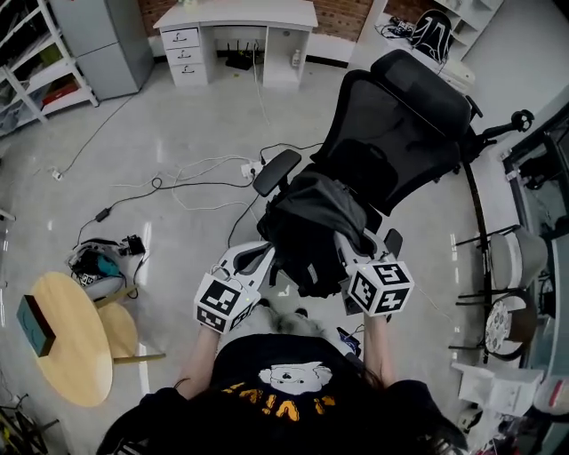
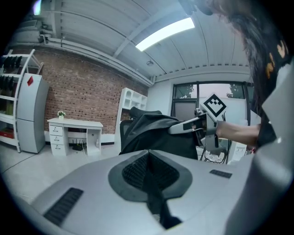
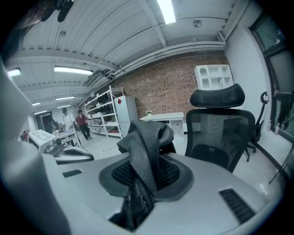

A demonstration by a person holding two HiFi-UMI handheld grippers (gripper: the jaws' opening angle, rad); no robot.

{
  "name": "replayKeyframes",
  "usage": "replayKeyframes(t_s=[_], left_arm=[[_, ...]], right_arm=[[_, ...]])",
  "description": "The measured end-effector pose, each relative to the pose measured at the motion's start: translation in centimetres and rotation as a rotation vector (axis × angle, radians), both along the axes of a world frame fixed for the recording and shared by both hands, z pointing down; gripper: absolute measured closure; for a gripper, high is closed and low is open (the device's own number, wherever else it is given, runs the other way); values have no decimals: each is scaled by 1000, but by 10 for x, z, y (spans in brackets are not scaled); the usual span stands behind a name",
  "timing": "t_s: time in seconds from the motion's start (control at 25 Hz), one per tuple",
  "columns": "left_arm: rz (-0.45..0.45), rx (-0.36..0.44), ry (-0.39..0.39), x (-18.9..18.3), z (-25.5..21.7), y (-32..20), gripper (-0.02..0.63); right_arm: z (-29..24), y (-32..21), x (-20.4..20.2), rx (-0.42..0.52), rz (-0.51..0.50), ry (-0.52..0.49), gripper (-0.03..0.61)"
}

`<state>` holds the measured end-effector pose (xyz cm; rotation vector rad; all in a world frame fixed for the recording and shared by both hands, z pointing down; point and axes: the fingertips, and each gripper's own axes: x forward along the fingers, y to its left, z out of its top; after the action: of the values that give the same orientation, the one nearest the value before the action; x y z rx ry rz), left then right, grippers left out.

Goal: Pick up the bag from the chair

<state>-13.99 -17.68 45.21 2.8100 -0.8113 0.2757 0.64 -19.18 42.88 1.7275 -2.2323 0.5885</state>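
A black and dark-grey bag (image 1: 311, 233) hangs bunched between my two grippers, just in front of the black mesh office chair (image 1: 400, 124). My left gripper (image 1: 265, 258) is shut on a thin dark strap (image 2: 155, 193) of the bag (image 2: 156, 133). My right gripper (image 1: 348, 247) is shut on a grey woven strap (image 3: 143, 170) that bulges up above the jaws. In the right gripper view the chair (image 3: 219, 124) stands behind, apart from the strap. Whether the bag's underside touches the seat is hidden.
Cables and a power strip (image 1: 204, 173) lie on the floor left of the chair. A round wooden table (image 1: 76, 342) stands at the near left, beside a small bag (image 1: 98, 267) on the floor. A white desk (image 1: 236, 22) is at the back, and a stool (image 1: 511, 258) stands at the right.
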Motion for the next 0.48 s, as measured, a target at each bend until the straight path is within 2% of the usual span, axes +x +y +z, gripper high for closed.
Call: replayKeyframes(t_s=[0.48], left_arm=[[-23, 16, -42, 12, 3, 27, 604]], right_arm=[[18, 39, 4, -37, -49, -33, 503]])
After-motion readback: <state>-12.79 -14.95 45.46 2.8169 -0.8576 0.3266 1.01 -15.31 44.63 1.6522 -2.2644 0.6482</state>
